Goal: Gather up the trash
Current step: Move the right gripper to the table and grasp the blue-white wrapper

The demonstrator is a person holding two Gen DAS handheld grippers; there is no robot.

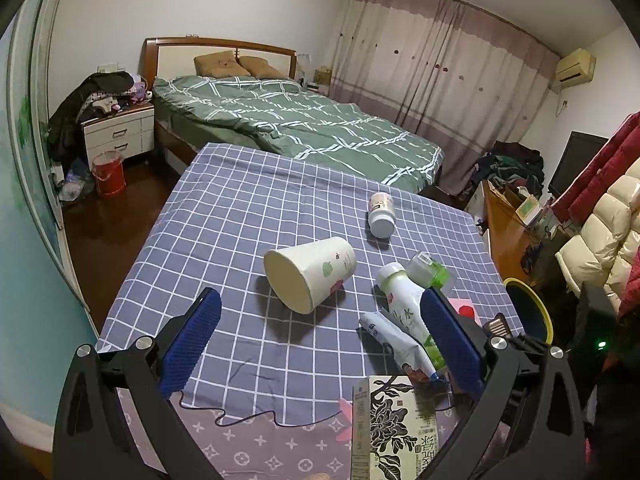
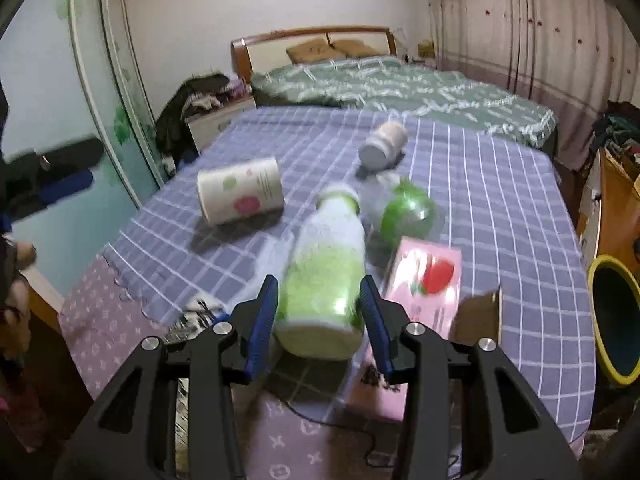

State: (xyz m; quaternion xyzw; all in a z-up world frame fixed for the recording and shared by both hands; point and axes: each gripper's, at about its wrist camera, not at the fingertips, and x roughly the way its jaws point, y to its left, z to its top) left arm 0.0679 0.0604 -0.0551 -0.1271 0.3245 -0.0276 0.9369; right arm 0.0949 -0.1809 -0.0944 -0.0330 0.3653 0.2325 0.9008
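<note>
Where trash lies, checked tablecloth (image 1: 240, 208) near bed (image 1: 304, 128).

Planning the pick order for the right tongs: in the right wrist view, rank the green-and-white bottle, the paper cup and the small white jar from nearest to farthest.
1. Green-and-white bottle, lying between the right tongs.
2. Paper cup, on its side, farther left.
3. Small white jar, farthest, toward the bed.

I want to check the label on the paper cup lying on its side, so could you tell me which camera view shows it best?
The left wrist view: the paper cup is sharp, central and unobstructed there. The right wrist view shows the cup too, but blurred by motion.
</note>
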